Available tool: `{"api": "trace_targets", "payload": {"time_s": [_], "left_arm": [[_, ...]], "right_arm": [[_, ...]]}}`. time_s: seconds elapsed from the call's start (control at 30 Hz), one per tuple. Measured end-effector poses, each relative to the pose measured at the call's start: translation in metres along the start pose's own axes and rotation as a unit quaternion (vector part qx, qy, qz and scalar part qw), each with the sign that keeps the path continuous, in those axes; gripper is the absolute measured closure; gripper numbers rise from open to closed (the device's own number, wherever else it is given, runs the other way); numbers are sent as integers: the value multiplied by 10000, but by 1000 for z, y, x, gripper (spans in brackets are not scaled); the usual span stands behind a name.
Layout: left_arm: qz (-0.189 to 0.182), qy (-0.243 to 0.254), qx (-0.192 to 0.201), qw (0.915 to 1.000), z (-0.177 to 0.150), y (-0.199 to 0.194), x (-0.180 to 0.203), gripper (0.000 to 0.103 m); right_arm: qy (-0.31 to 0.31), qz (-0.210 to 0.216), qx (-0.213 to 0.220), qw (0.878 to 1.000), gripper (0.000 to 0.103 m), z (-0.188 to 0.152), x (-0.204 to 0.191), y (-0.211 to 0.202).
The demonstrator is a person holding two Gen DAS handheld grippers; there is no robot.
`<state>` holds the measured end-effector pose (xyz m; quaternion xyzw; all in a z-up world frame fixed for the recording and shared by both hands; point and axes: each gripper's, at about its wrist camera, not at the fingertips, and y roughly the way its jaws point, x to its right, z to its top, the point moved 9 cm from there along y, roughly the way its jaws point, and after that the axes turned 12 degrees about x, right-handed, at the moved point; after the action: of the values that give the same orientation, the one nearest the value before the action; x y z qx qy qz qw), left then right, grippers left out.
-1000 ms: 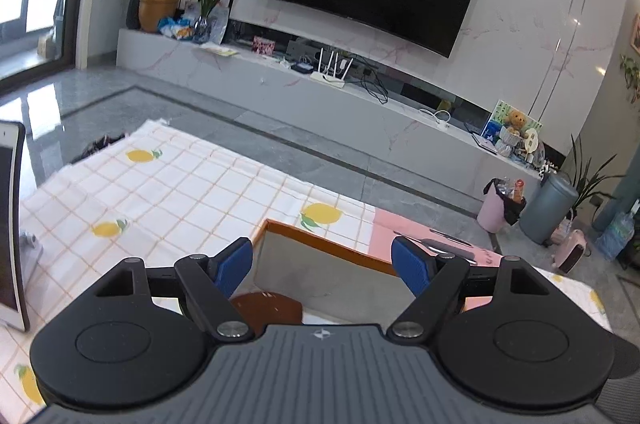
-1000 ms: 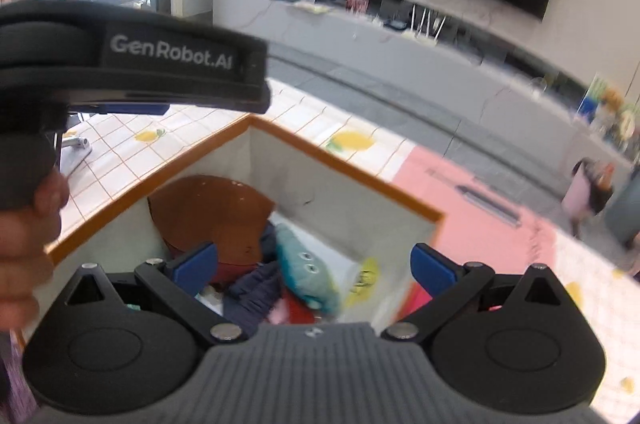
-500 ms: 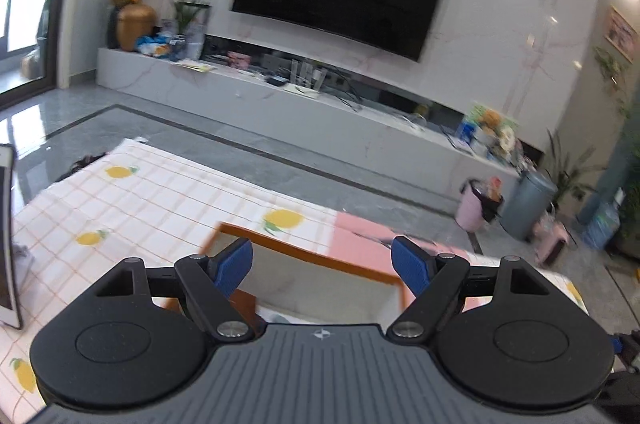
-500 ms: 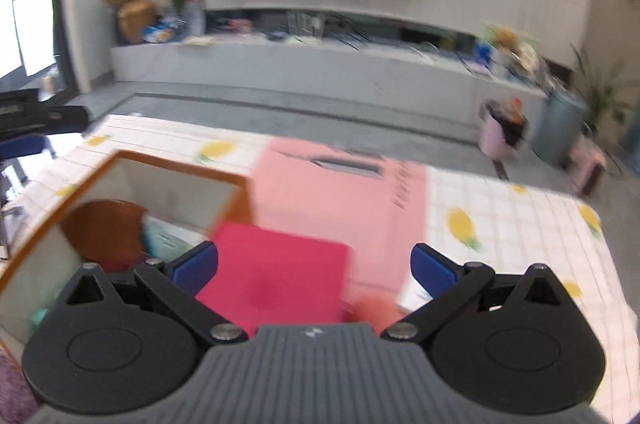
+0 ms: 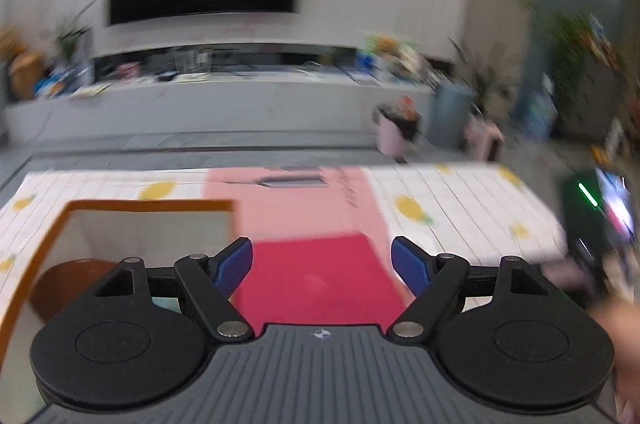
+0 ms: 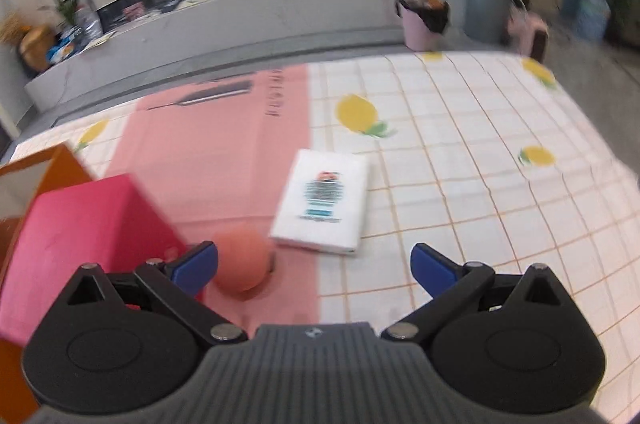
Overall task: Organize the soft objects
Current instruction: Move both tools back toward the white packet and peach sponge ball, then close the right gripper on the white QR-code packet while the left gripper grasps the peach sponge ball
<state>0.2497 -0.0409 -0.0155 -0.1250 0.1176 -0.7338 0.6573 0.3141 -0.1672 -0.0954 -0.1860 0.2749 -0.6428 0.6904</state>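
on the lemon-print tablecloth [image 6: 460, 144], three loose things are seen by the right wrist camera: a peach-coloured ball [image 6: 240, 260], a white wrapped packet [image 6: 324, 200] just beside it, and a bright pink block [image 6: 86, 224] to the left, which appears to touch the orange-rimmed box [image 5: 148, 220]. the ball and part of the packet rest on a pale pink mat [image 6: 216, 144] laid over the cloth. the right gripper [image 6: 314, 266] is held above the table with its jaws spread wide and nothing between them; the ball lies just inside the left blue finger [image 6: 196, 266]. the left gripper [image 5: 322, 262] is likewise spread and empty, held over the pink block, with the box open at its left and a brown rounded thing [image 5: 60, 284] seen inside. both views are blurred, so fine detail cannot be told

the step in hand is judged to be the reach for the next soft thing, most likely the ball, since it is nearest the right gripper. for the next move, the right gripper would need to be lowered and shifted a little left so the ball sits between both fingers, then closed gently, as a soft ball may squash or roll away. the box is judged to be the place for it
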Motion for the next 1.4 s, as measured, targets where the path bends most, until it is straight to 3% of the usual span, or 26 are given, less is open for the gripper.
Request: {"api": "trace_targets", "payload": {"time_s": [0.17, 0.27, 0.43, 0.57, 0.67, 0.87, 0.9, 0.93, 1.0, 1.13, 1.3, 1.4], "left_arm": [[-314, 1001, -56, 9945, -23, 7, 53, 10], [-547, 1751, -172, 9829, -34, 15, 71, 10], [-1202, 2400, -554, 9617, -44, 33, 89, 10], [-1669, 3120, -1120, 9286, -55, 58, 102, 10], [-1998, 3803, -1414, 8919, -61, 75, 113, 11], [-2453, 4432, -1940, 8401, -72, 100, 125, 11], [-2539, 4524, -1999, 8312, -76, 105, 127, 11], [-2620, 4619, -2095, 8210, -81, 109, 130, 11], [-2603, 4733, -2243, 8111, -90, 120, 131, 13], [-2833, 4757, -2410, 7971, -103, 129, 140, 18], [-3017, 5008, -2630, 7675, -126, 133, 149, 21], [-2921, 5078, -2857, 7584, -137, 140, 144, 24]], "right_arm": [[357, -315, -254, 9985, 3, -3, 36, 34], [558, -226, -439, 9972, 3, -3, 46, 53], [507, -112, -662, 9965, 3, 4, 45, 88], [-10, 51, -868, 9962, 3, 7, 30, 112], [-371, 123, -979, 9944, 3, 9, 21, 124], [-662, 277, -1026, 9921, 3, 10, 13, 136], [-716, 313, -1027, 9916, 6, 10, 13, 136], [-737, 344, -1006, 9916, 15, 10, 13, 135], [-598, 365, -855, 9939, 23, 15, 19, 130], [-1047, 375, -909, 9896, 24, 13, 26, 123], [-1341, 494, -1250, 9818, 24, 3, 45, 109], [-1404, 672, -1523, 9760, 24, -7, 56, 99]]}}
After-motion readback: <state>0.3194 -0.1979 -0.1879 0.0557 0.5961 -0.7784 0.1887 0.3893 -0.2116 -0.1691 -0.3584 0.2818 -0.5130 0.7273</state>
